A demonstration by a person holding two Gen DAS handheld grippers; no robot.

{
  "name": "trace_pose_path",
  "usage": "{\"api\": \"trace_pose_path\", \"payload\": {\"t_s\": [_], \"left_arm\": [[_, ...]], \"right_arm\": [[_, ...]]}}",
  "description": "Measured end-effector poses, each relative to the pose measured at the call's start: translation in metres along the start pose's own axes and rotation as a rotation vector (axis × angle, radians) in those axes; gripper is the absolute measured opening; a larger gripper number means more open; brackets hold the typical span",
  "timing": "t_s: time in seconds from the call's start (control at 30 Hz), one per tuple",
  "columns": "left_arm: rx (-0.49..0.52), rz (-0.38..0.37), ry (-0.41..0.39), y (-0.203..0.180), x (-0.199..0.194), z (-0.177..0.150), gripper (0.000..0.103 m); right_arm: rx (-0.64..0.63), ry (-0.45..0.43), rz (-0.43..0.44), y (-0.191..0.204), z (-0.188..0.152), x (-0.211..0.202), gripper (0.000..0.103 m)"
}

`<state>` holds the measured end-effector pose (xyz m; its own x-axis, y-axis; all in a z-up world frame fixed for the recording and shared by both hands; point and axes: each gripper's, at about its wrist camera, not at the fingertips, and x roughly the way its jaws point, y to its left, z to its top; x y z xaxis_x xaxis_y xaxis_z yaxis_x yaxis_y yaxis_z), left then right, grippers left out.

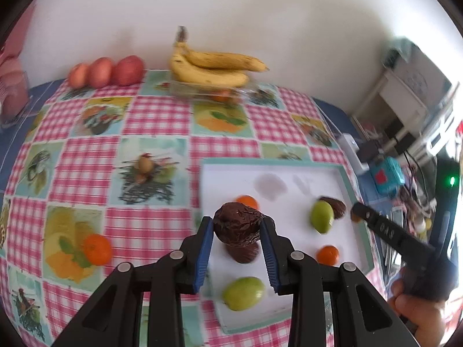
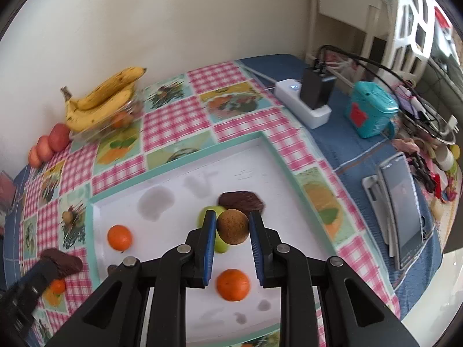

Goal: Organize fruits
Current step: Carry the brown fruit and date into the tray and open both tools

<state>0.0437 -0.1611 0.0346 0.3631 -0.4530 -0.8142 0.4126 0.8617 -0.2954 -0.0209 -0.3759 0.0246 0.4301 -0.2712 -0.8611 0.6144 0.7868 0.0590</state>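
The white tray [image 1: 289, 170] with its raised teal rim lies on the checked tablecloth [image 1: 156, 115], its far half bare apart from faint grey stains, while fruit crowds the near half. The cloth to the left of the tray is open, with only one mandarin [image 1: 97, 249] lying there. Along the wall at the far edge sit three red apples [image 1: 107, 71] in a row and a bunch of bananas [image 1: 211, 66] on a clear container [image 1: 208, 91]; beyond the cloth's right edge the table is cluttered with a white charger block [image 2: 303, 102], a teal box [image 2: 370, 112] and an upright phone [image 2: 402, 211]. The left gripper [image 1: 237, 228] is held over the tray's near left part, its blue-padded jaws closed against a wrinkled dark brown fruit [image 1: 237, 225] lifted clear of the tray. The right gripper [image 2: 233, 225] is over the tray's middle, jaws pinching a round speckled brown fruit [image 2: 233, 227] above a green fruit [image 2: 209, 212] and beside a flat dark brown one [image 2: 241, 201]. On the tray lie two mandarins [image 2: 233, 284] and another green fruit [image 1: 243, 293] near the front edge. A bare hand [image 1: 416, 315] grips the right tool's handle at lower right in the left view.
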Motion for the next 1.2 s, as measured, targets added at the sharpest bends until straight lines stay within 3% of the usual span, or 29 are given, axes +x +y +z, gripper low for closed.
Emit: {"api": "trace_pose_path", "payload": {"t_s": [0.27, 1.2], "left_arm": [[0.124, 0.017, 0.047, -0.045, 0.024, -0.016, 0.035], [0.202, 0.045, 0.157, -0.068, 0.084, -0.036, 0.035]], "right_arm": [[0.037, 0.016, -0.023, -0.020, 0.000, 0.005, 0.024], [0.055, 0.181, -0.030, -0.028, -0.017, 0.059, 0.024]]}}
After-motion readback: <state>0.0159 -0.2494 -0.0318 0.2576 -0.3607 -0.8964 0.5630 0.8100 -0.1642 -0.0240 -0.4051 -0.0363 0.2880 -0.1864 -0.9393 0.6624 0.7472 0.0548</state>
